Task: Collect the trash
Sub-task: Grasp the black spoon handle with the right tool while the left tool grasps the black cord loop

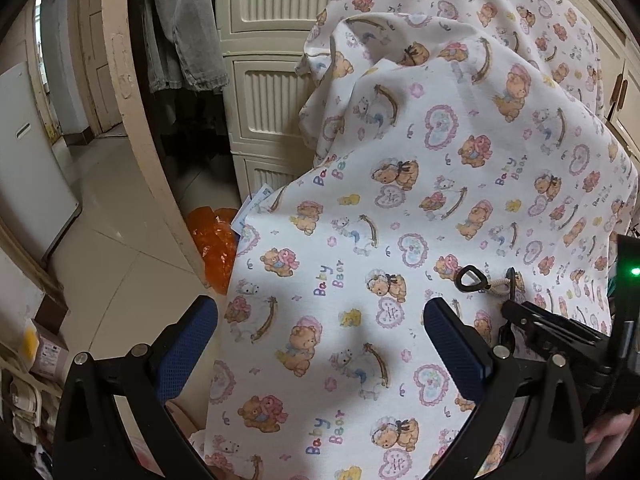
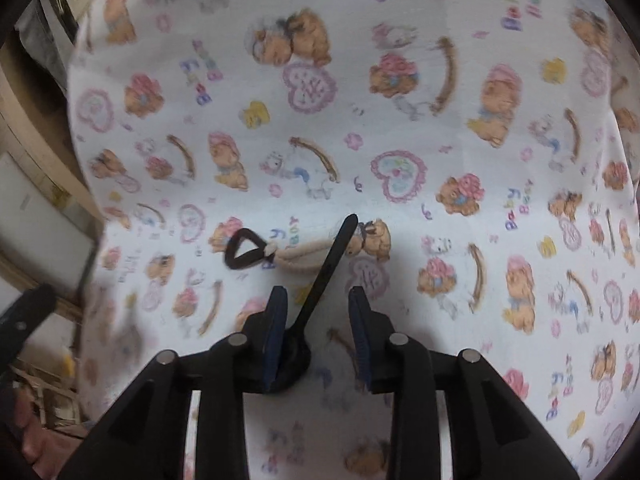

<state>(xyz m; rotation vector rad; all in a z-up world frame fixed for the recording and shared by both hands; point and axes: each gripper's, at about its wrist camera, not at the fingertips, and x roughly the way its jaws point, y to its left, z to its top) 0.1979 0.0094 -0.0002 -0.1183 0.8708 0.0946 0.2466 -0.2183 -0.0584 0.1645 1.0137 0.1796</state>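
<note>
A white cloth (image 1: 400, 220) printed with bears and hearts hangs draped over something and fills both views. My left gripper (image 1: 320, 320) is open wide at the cloth's lower edge, with nothing between its blue pads. The right gripper (image 2: 318, 292) points at the cloth (image 2: 360, 120), its jaws a little apart. A stiff black strap (image 2: 328, 268) lies between them against the left finger (image 2: 276, 320), clear of the right pad. A cream cord (image 2: 304, 254) and a black triangular ring (image 2: 244, 254) hang from its tip. In the left wrist view the ring (image 1: 466, 280) dangles beside the right gripper (image 1: 520, 316).
An orange plastic bag (image 1: 212, 240) and printed paper (image 1: 256, 204) lie on the tiled floor by the cloth. A cream drawer cabinet (image 1: 272, 92) stands behind, with grey jeans (image 1: 180, 32) hanging left of it. A small box (image 1: 48, 352) sits at the far left. A hand (image 1: 608, 432) holds the right gripper.
</note>
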